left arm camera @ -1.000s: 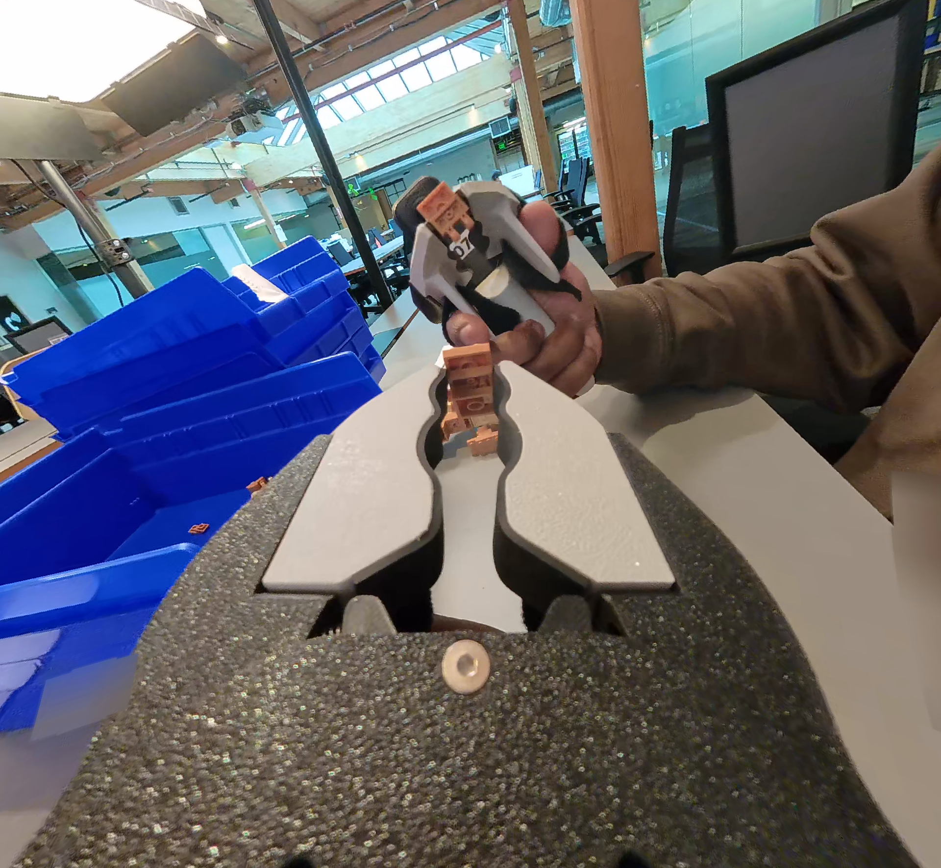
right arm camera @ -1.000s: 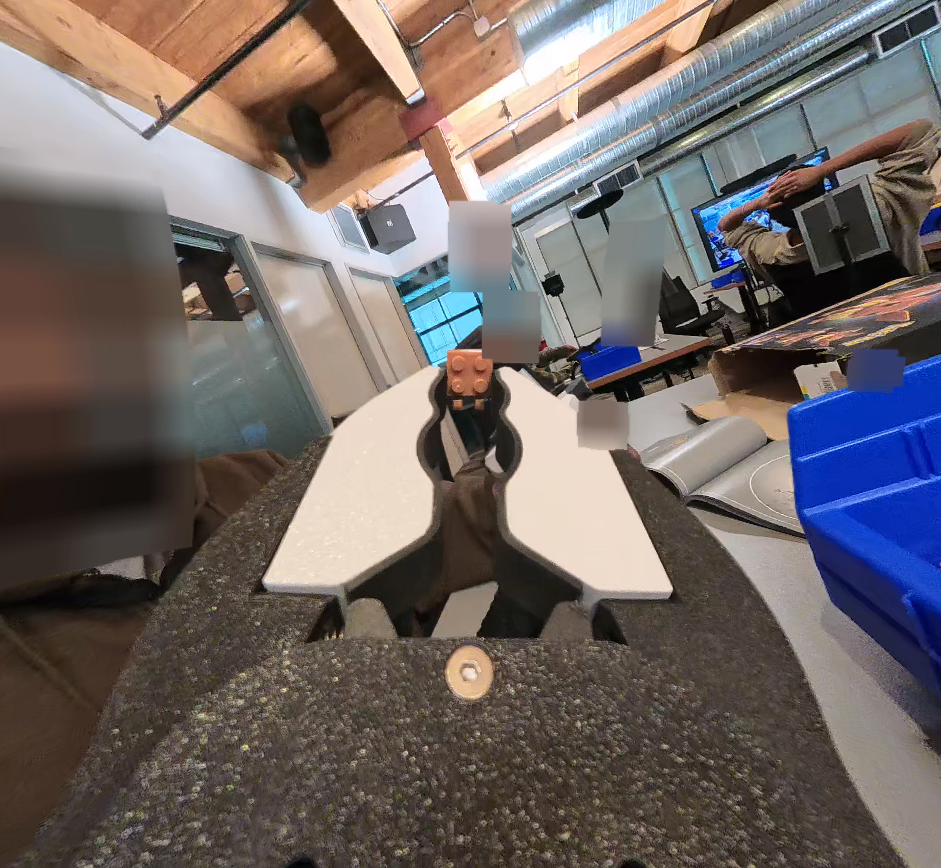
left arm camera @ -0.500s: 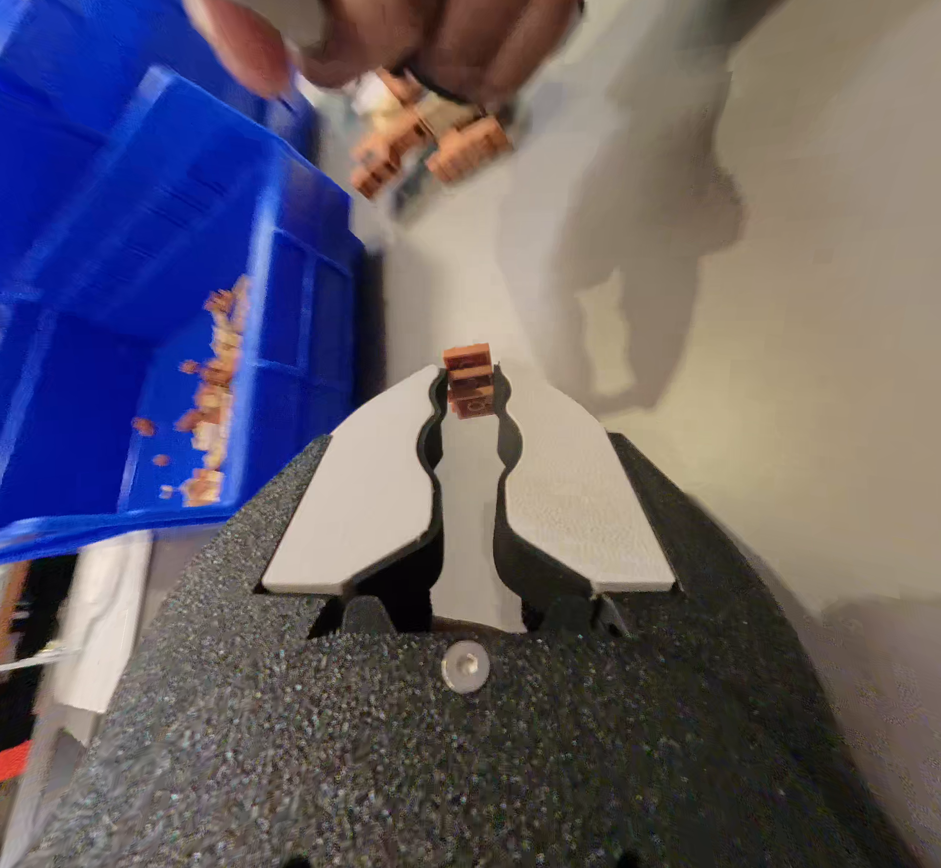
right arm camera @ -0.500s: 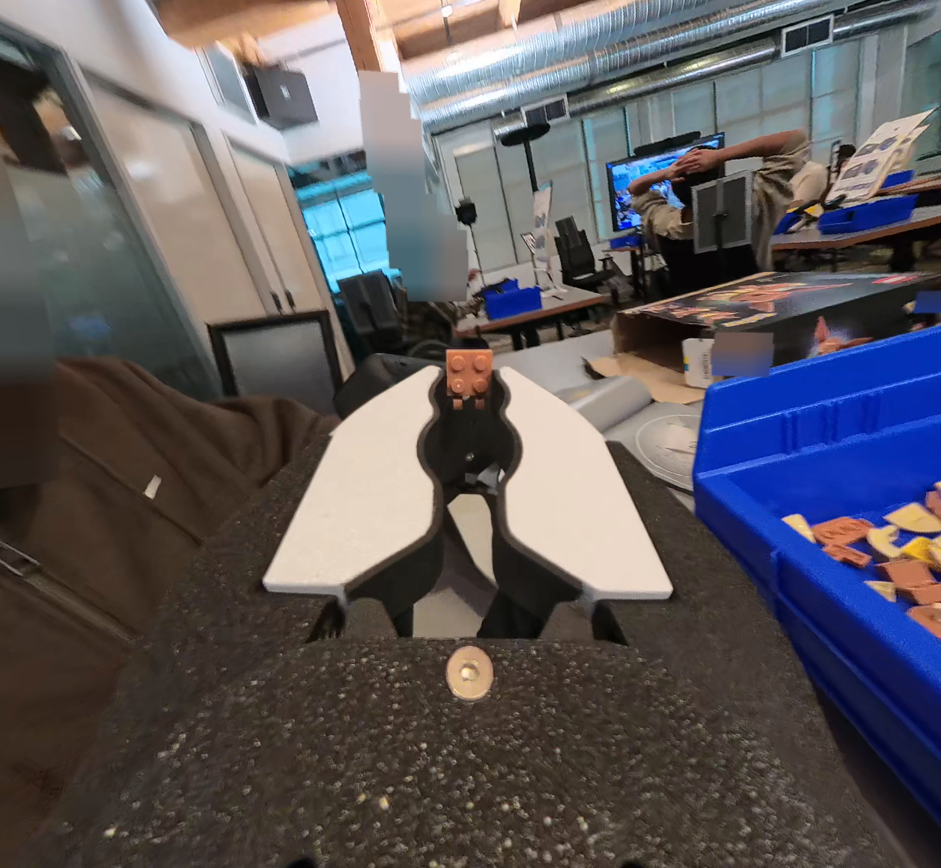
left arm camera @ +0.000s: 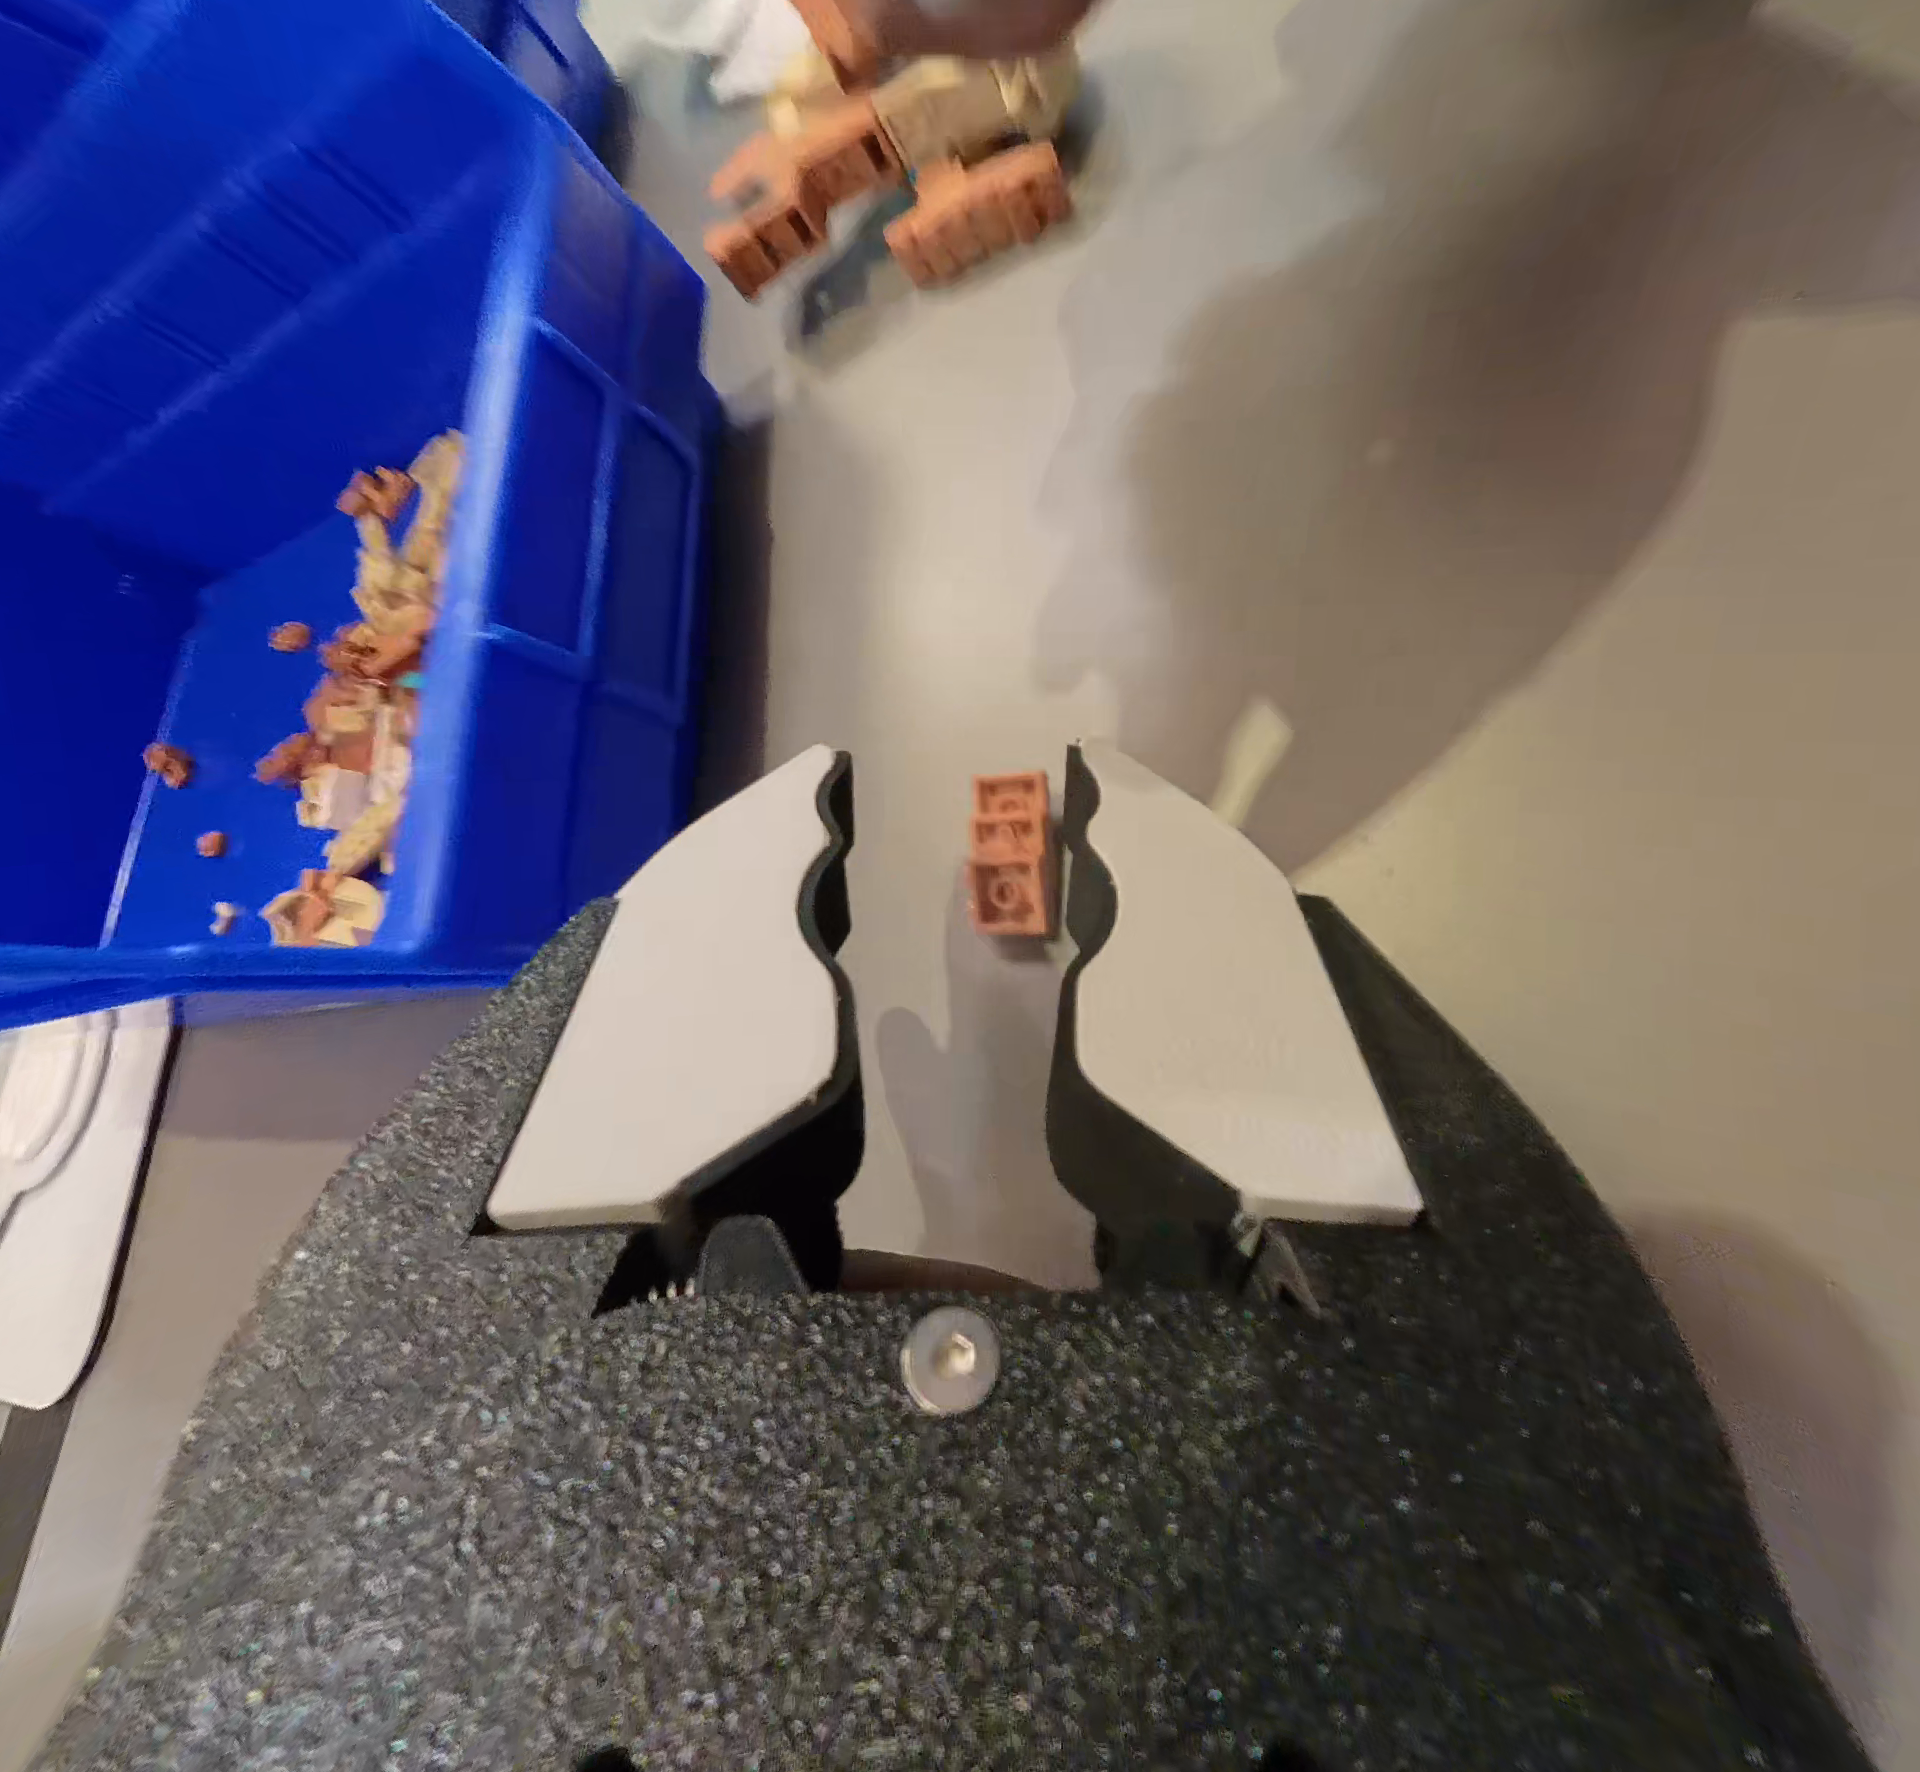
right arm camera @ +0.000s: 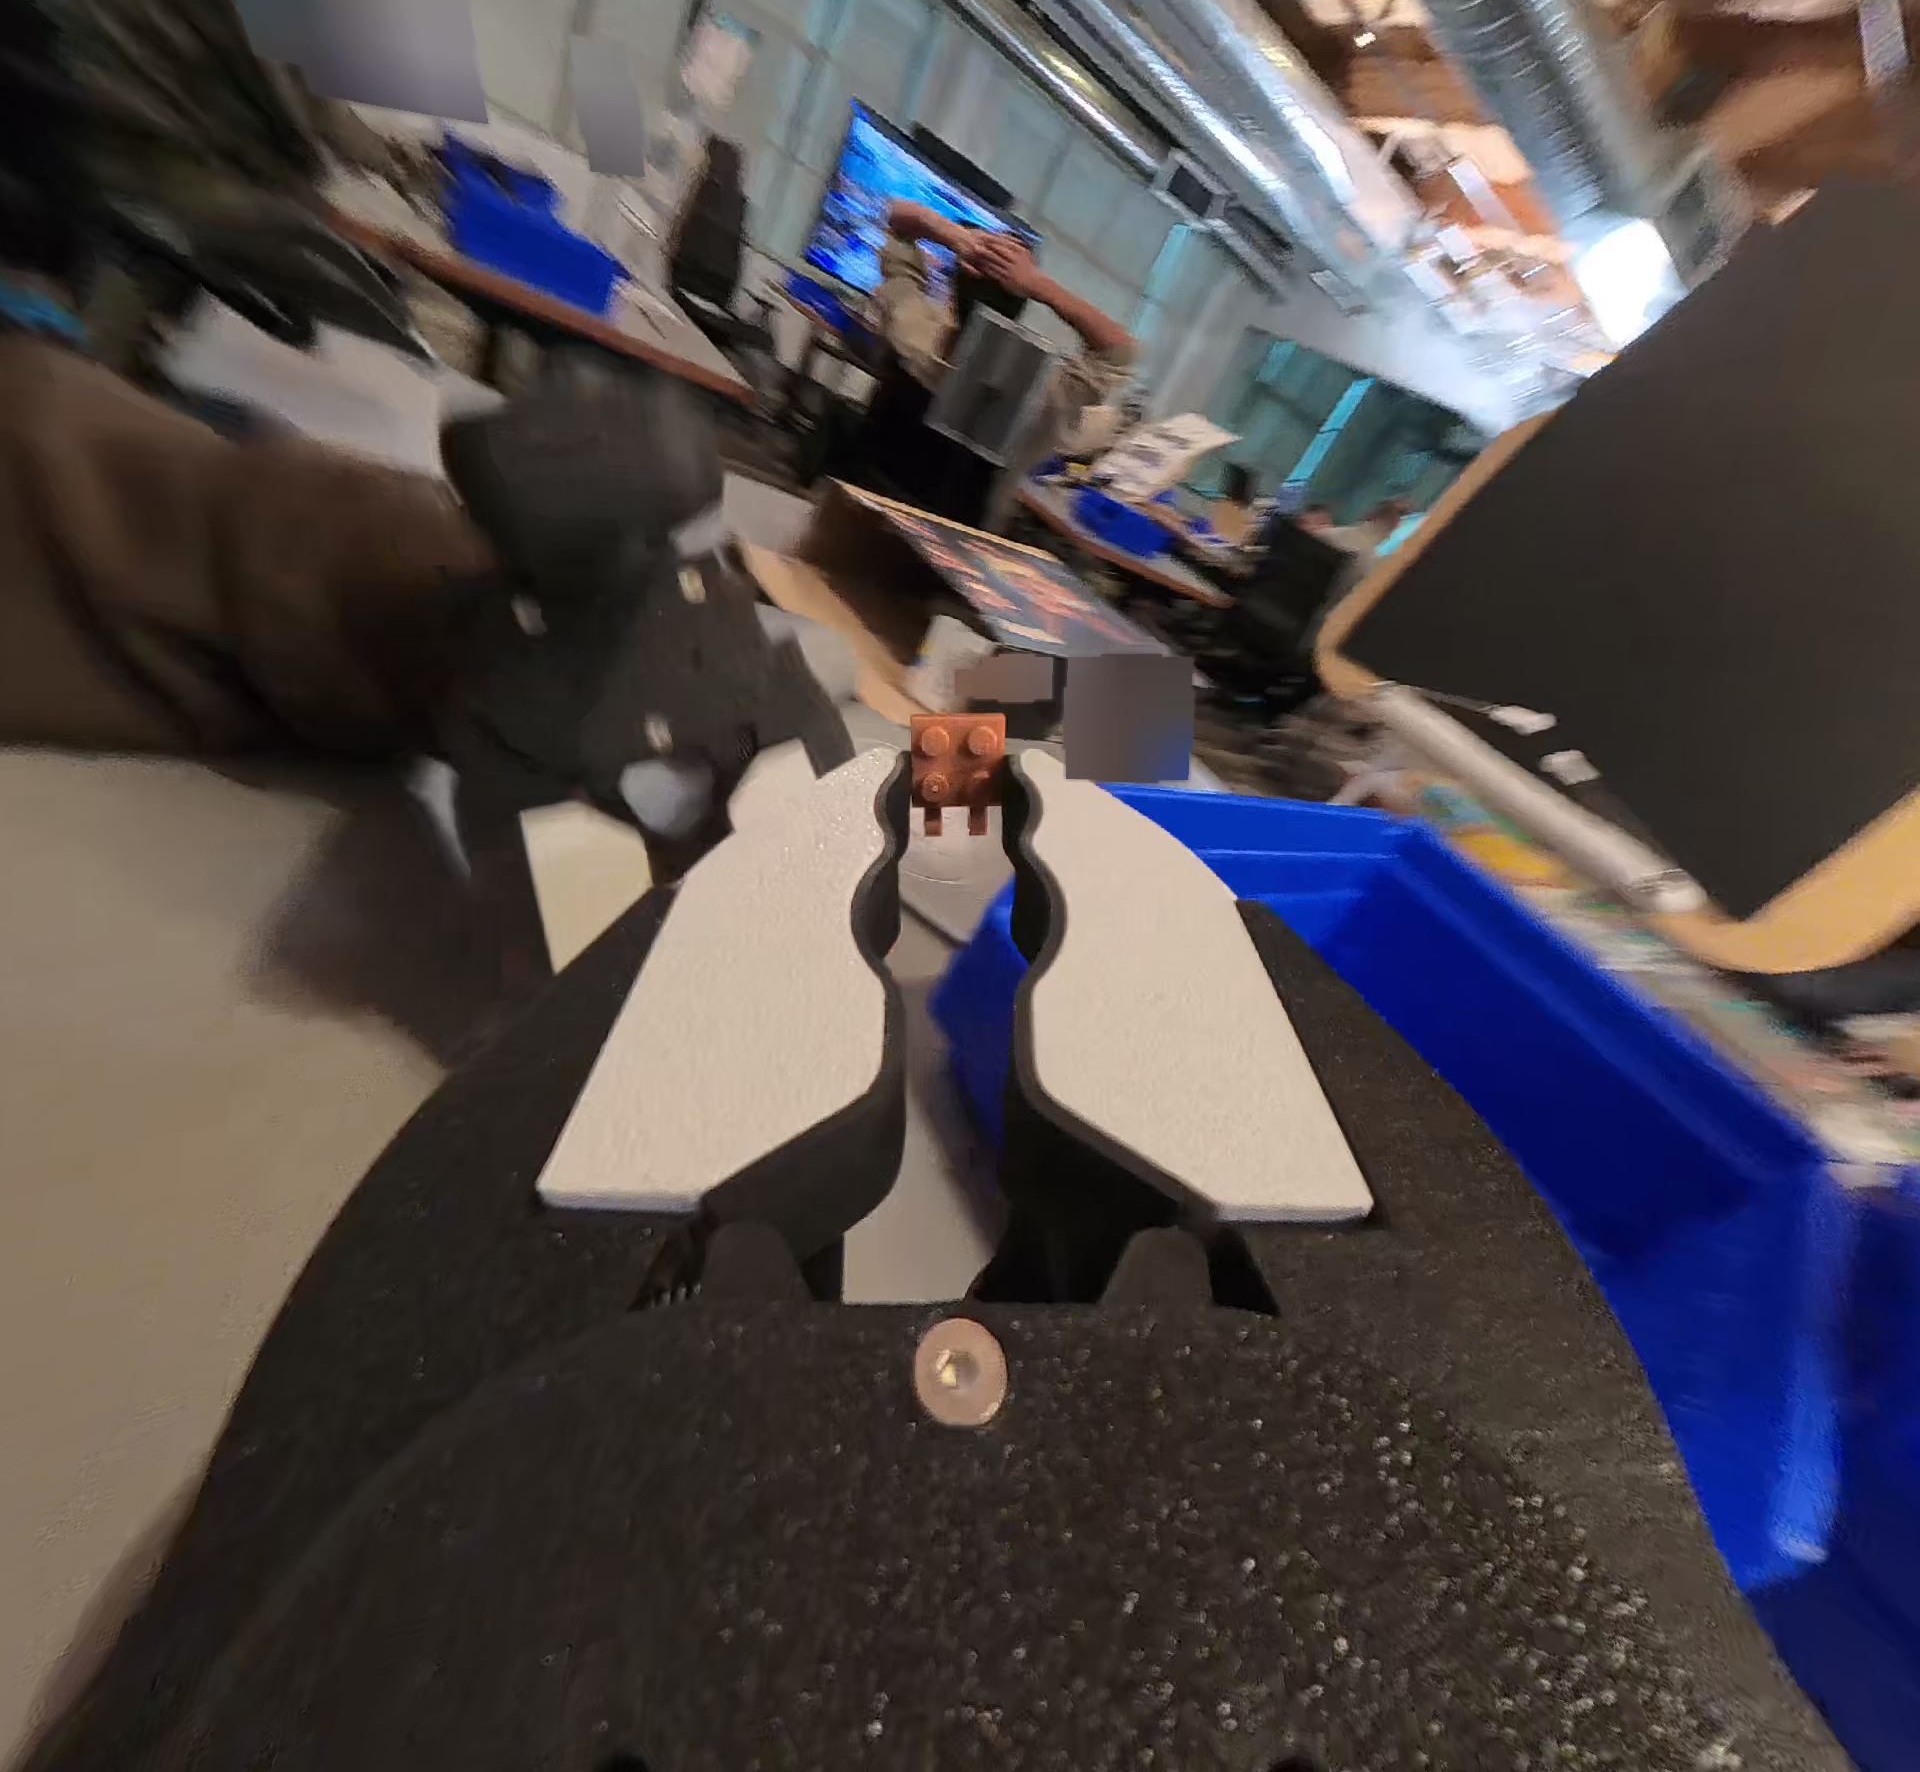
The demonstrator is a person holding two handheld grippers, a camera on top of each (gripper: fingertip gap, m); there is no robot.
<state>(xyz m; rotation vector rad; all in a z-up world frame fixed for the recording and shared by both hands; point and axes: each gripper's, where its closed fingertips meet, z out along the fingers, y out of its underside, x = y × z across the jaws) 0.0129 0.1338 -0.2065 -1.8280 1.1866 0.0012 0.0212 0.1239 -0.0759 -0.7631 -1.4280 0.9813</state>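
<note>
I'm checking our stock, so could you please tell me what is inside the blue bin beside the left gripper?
The blue bin holds loose reddish-brown and tan bricks heaped along its right wall. The picture is blurred, so individual shapes are unclear, and the bin's near rim hides the closest strip of floor.

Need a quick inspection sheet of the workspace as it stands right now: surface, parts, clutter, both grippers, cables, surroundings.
Surface: grey tabletop, shadowed.
Parts: stack of reddish-brown bricks between the left gripper's fingers, beside its right pad, left pad apart; blurred brick assembly ahead.
Clutter: blue bin holding loose tan and brown pieces; open booklet.
Grippers: left gripper open; right gripper clamps a reddish-brown studded plate above another blue bin.
Cables: nothing seen.
Surroundings: blurred office, screen, person in the background.
</note>
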